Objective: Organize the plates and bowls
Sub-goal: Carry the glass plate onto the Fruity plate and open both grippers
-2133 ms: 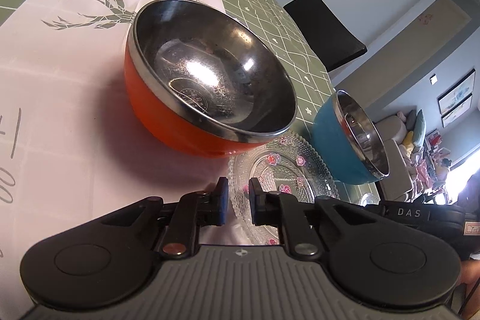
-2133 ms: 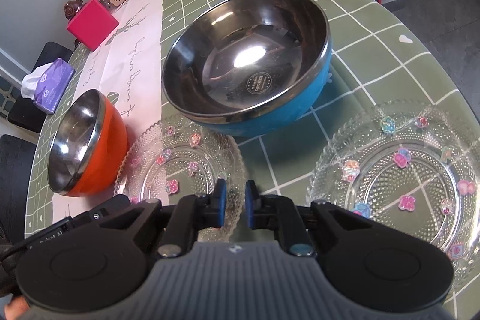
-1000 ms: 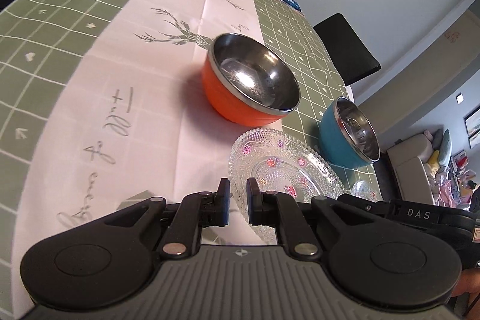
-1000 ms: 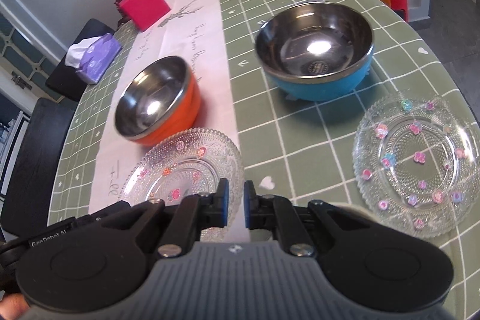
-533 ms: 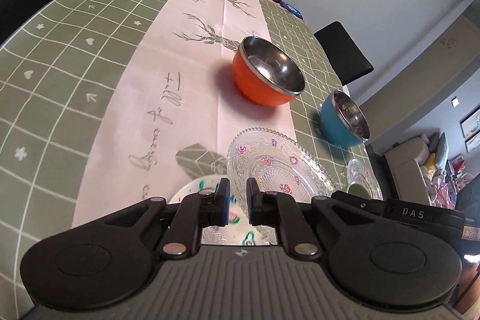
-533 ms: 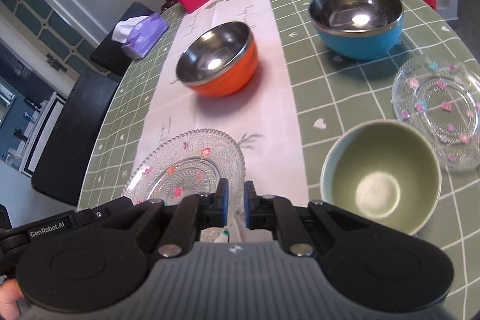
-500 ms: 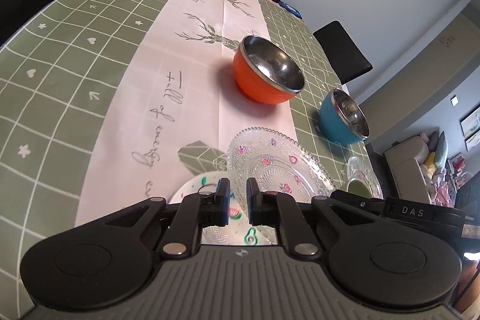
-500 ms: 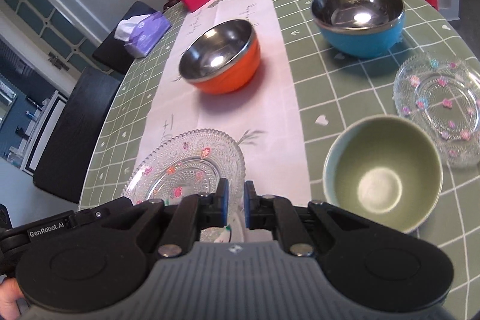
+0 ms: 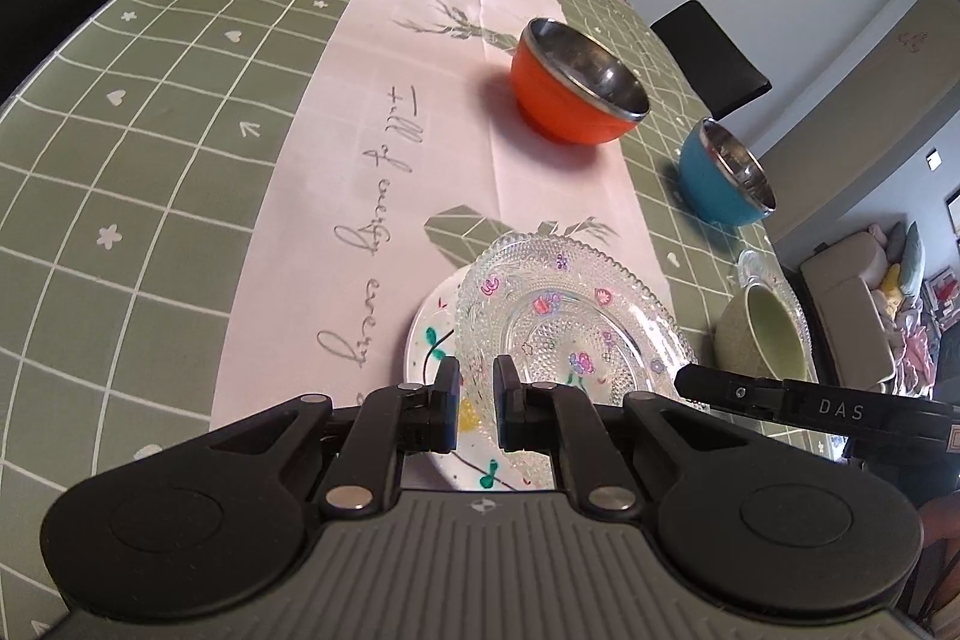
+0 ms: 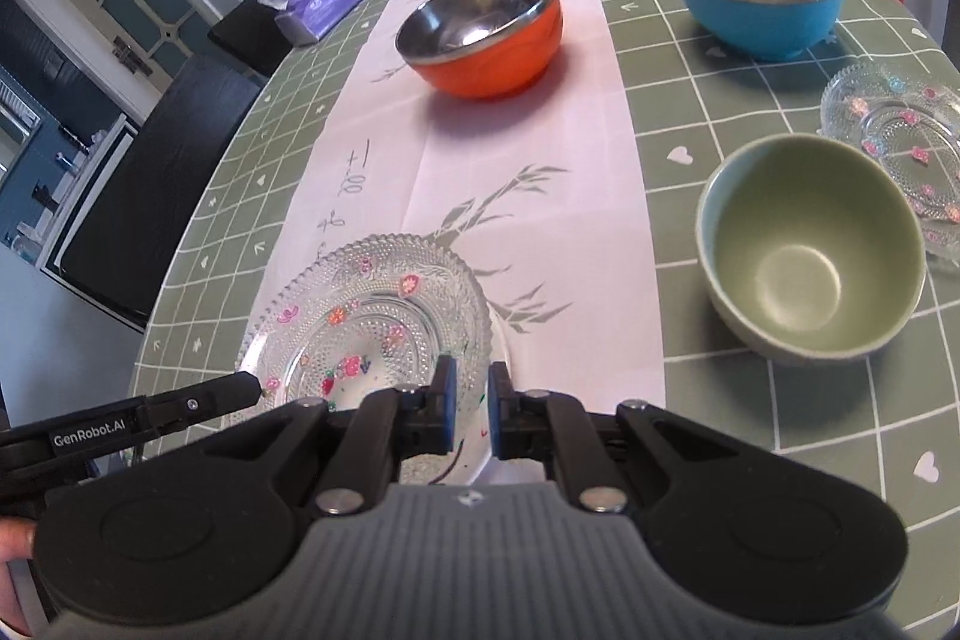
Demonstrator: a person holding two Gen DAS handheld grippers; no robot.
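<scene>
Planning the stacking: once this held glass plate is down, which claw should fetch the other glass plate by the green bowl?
Probably right: the other glass plate lies right of the right claw, past the green bowl; the left claw is farther.

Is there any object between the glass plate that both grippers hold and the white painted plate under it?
Nothing visible. The glass plate, gripped at its near rim by the left gripper and right gripper, hangs right over the white painted plate; no object shows between them, though whether they touch is unclear.

glass plate [image 10: 372, 316], green bowl [image 10: 810, 244], orange bowl [image 10: 486, 28]
</scene>
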